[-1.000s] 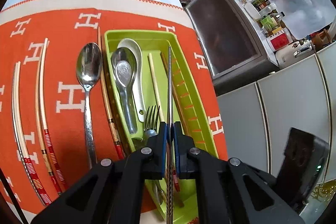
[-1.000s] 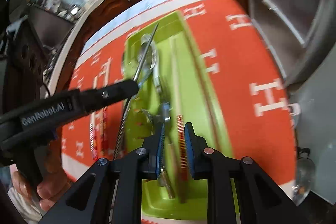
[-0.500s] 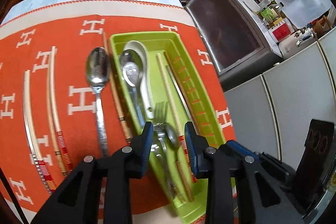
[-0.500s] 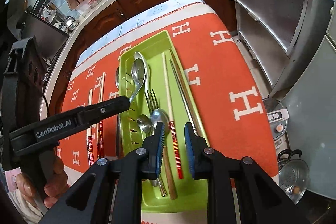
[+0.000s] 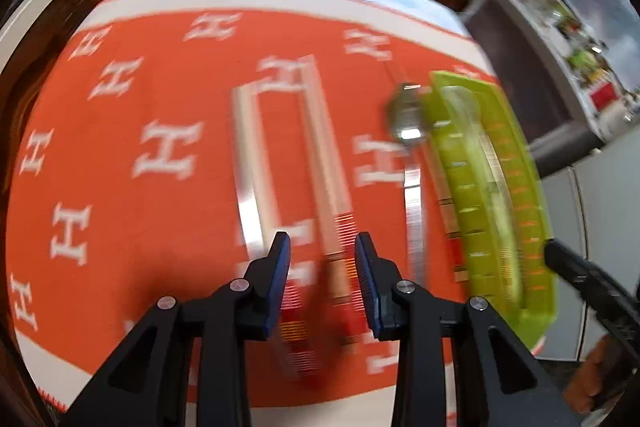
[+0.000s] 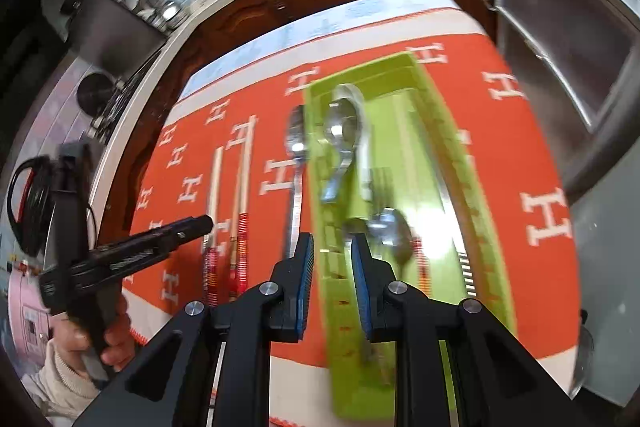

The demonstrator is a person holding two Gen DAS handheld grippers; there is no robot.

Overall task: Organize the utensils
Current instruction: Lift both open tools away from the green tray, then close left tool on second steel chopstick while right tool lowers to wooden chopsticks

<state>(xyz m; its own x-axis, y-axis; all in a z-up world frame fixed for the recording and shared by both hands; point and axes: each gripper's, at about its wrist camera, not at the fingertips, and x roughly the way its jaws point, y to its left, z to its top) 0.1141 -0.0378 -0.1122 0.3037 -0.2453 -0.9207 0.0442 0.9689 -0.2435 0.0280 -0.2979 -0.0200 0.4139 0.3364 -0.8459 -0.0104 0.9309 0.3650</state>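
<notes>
A kitchen with dark wood cabinets rings the surface [image 5: 168,235], under an orange cloth with white H marks. In the left wrist view the left tool [image 5: 322,287] has just been opening; its jaws stand apart and empty over the striped ends of two pale chopsticks [image 5: 320,155] at centre frame. They look light, stiff and slick, so taking both near the striped ends seems wise. A loose spoon [image 5: 408,131] lies right of them, beside the green tray [image 5: 536,227]. The right tool [image 6: 332,279] hangs narrowly parted and empty over the tray's near end
</notes>
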